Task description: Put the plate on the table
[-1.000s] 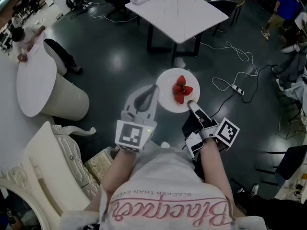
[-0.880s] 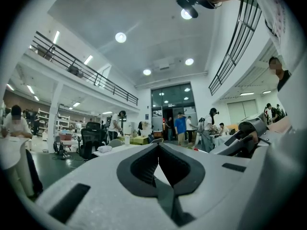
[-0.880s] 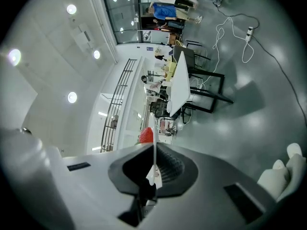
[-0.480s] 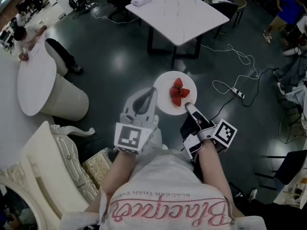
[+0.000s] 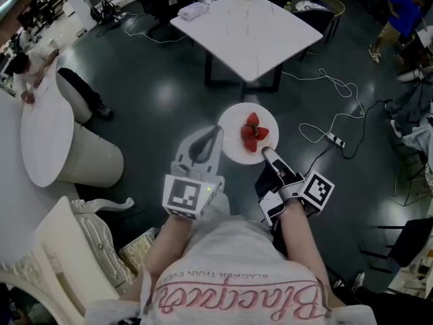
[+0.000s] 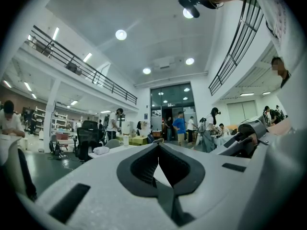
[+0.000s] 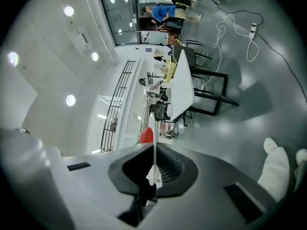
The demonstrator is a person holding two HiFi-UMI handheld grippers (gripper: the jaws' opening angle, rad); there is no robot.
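Transport looked to be the step in hand: the plate hung in the air over the dark floor, in front of the person and well short of the white square table, so nothing had been set down yet. The right gripper had its jaws almost fully closed on the near rim of the plate, and in the right gripper view the thin white edge stood pinched between the ribbed pads, with a red strawberry showing just past them. Three or so strawberries lay loose on the plate, clustered a little right of its middle. The left gripper reached toward the plate's left rim with its jaws together at the tips and nothing clamped between them; in the left gripper view a sliver of white showed in the gap behind the tips, but whether that gripper touched or steadied the plate could not be told. The next move probably called for walking the plate forward to the table, keeping it level so the berries would not roll off. A cable trailing across the floor beside the table looked like something to step clear of. Once over the tabletop, the plate would want lowering until it sat flat, and only then should the right jaws part.
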